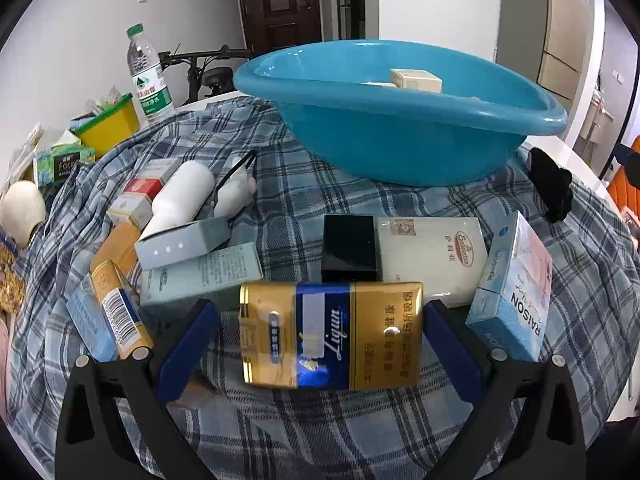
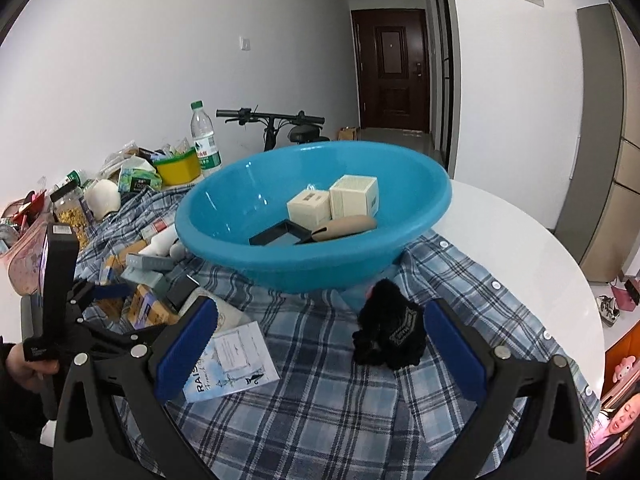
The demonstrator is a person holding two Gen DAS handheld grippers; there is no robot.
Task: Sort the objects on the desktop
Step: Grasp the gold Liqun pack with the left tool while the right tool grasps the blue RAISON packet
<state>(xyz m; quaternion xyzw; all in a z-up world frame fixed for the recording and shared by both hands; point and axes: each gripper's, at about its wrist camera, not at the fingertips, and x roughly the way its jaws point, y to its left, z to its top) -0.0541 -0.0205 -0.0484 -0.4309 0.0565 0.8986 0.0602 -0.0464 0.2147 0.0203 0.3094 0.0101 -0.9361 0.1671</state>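
A gold and blue Liqun box (image 1: 332, 336) lies on the plaid cloth between the fingers of my left gripper (image 1: 320, 344), which is open; the right finger is at the box's edge and the left finger stands a little off it. My right gripper (image 2: 320, 344) is open above the cloth, with a black fuzzy object (image 2: 388, 332) just inside its right finger. The blue basin (image 1: 400, 140) (image 2: 304, 264) stands beyond both and holds two cream boxes (image 2: 352, 196), a black frame (image 2: 280, 236) and a wooden-handled item (image 2: 348, 224).
Around the Liqun box lie a RAISON box (image 1: 516, 292), a white packet (image 1: 432, 256), a black box (image 1: 348, 248), a white bottle (image 1: 184, 196) and several cartons. A water bottle (image 1: 146, 76) and yellow tub (image 1: 110, 124) stand far left. A hand (image 2: 32, 364) holds the left gripper.
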